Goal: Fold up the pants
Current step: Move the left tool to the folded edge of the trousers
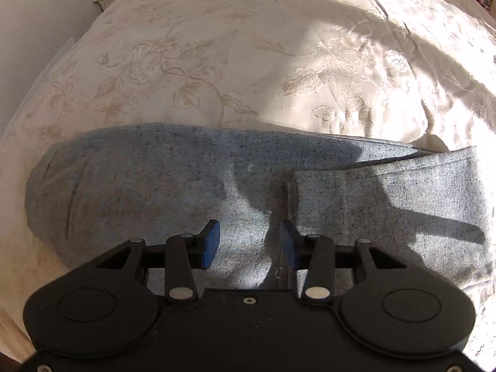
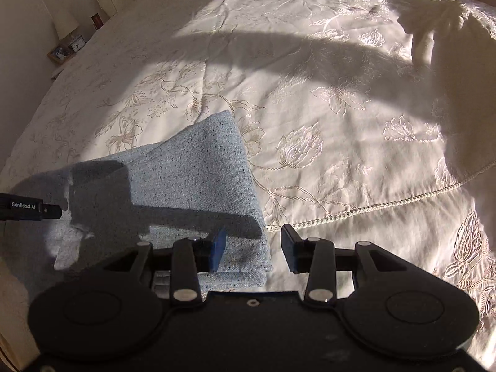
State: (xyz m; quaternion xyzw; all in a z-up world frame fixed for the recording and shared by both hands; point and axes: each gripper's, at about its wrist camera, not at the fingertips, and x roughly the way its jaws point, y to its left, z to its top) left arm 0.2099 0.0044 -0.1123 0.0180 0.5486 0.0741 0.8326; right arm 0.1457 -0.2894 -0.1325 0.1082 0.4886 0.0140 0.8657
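Observation:
The grey speckled pants (image 1: 148,186) lie folded across a cream embroidered bedspread (image 1: 217,46). In the left wrist view a folded-over layer (image 1: 387,192) lies on the right part, its edge near the middle. My left gripper (image 1: 249,245) is open, empty, just above the pants beside that edge. In the right wrist view the pants (image 2: 192,179) end in a folded corner at lower centre. My right gripper (image 2: 252,249) is open and empty, its left finger over the pants' right edge, its right finger over the bedspread (image 2: 341,108). Part of the left gripper's body (image 2: 28,209) shows at the left edge.
A nightstand with a lamp (image 2: 66,21), a small clock (image 2: 77,43) and a picture frame (image 2: 60,52) stands at the far left of the bed. A corded hem (image 2: 372,207) of the bedspread runs to the right. Hard shadows cross the cover.

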